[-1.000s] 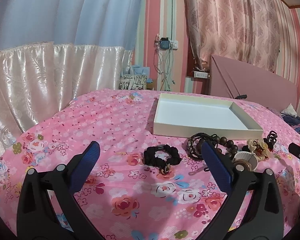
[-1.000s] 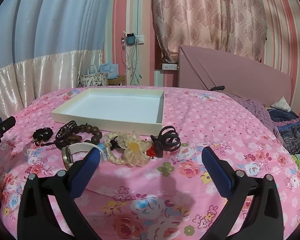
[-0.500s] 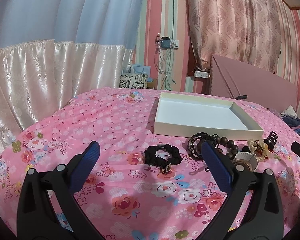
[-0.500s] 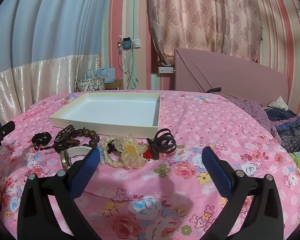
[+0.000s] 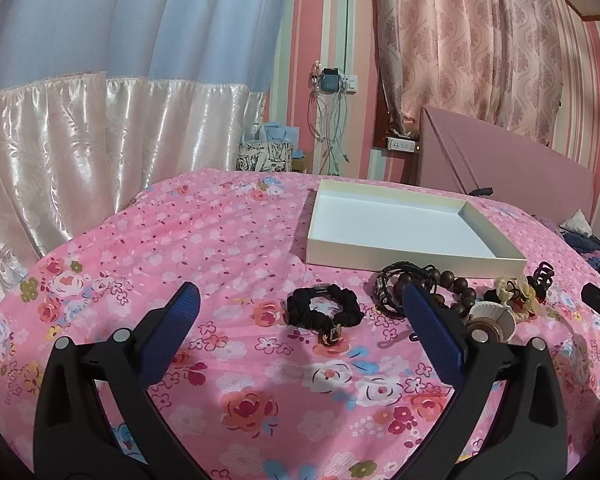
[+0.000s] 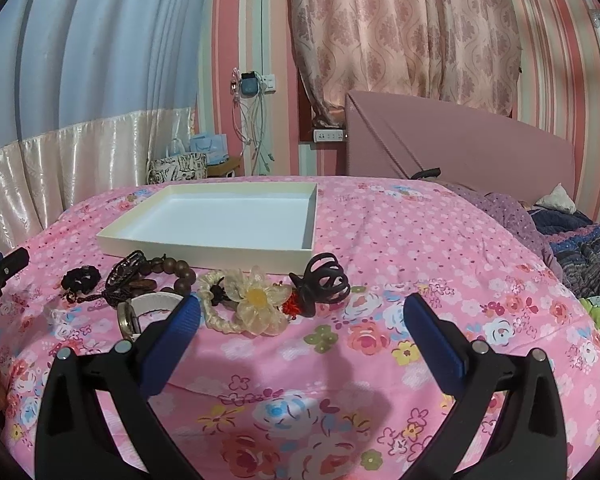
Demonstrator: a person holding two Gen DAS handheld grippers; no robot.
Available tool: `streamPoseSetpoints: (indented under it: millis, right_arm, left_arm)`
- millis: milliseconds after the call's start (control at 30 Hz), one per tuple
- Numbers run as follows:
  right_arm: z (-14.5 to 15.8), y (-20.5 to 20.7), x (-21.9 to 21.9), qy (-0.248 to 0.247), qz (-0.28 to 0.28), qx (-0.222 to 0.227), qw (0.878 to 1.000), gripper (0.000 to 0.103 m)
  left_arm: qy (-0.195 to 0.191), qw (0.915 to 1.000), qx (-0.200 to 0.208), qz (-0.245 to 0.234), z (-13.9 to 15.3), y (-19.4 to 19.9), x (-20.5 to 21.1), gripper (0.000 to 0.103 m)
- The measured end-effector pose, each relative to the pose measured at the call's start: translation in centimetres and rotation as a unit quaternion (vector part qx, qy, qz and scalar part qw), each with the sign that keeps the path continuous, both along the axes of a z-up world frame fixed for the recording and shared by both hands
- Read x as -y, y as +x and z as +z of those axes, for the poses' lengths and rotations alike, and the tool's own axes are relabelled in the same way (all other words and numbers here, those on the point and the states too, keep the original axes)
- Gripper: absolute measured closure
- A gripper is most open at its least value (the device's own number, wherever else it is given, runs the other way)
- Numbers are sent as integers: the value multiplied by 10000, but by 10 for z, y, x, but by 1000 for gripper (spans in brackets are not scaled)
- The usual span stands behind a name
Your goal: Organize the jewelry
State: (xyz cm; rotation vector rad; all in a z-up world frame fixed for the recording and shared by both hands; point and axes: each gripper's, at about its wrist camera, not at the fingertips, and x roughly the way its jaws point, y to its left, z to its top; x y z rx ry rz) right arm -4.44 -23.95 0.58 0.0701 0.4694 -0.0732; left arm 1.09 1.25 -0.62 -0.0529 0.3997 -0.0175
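Note:
A shallow white tray (image 5: 404, 258) (image 6: 204, 256) lies empty on the pink floral bedspread. In front of it lies a row of jewelry: a black scrunchie (image 5: 324, 312) (image 6: 81, 279), black cord bracelets (image 5: 396, 280), a brown bead bracelet (image 5: 456, 286) (image 6: 176, 274), a white-strap watch (image 5: 494, 318) (image 6: 148, 308), a cream flower hair tie (image 6: 252, 300) and a black claw clip (image 6: 324, 282). My left gripper (image 5: 300, 300) is open above the bed, just before the scrunchie. My right gripper (image 6: 302, 308) is open, just before the flower tie and clip.
The bed's pink headboard (image 6: 460, 144) stands at the back right, with dark bedding (image 6: 580, 248) piled at the right. Satin curtains (image 5: 100, 140) hang left. A gift bag (image 5: 266, 156) and hanging cables (image 5: 332, 120) are by the far wall.
My right gripper has moved slightly forward and lower toward the jewelry. The left gripper has barely moved. Both stay open.

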Motion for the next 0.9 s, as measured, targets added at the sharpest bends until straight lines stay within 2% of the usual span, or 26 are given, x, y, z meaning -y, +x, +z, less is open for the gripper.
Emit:
streamPoseSetpoints:
  millis: [200,467,900]
  right_arm:
    - [1,-4,-5,-211,-46,92,9997,2]
    - [-1,0,3,92,-70,-44,9999,2]
    - [-2,1,5,65,-48,-49,10000,2]
  left_arm:
    - [0,10000,-29,4,-1,4,1,3]
    - [-128,9998,-135,-25,-4,5,-5,3]
    - [-246,9996,-165,-3,-2,4,-11,3]
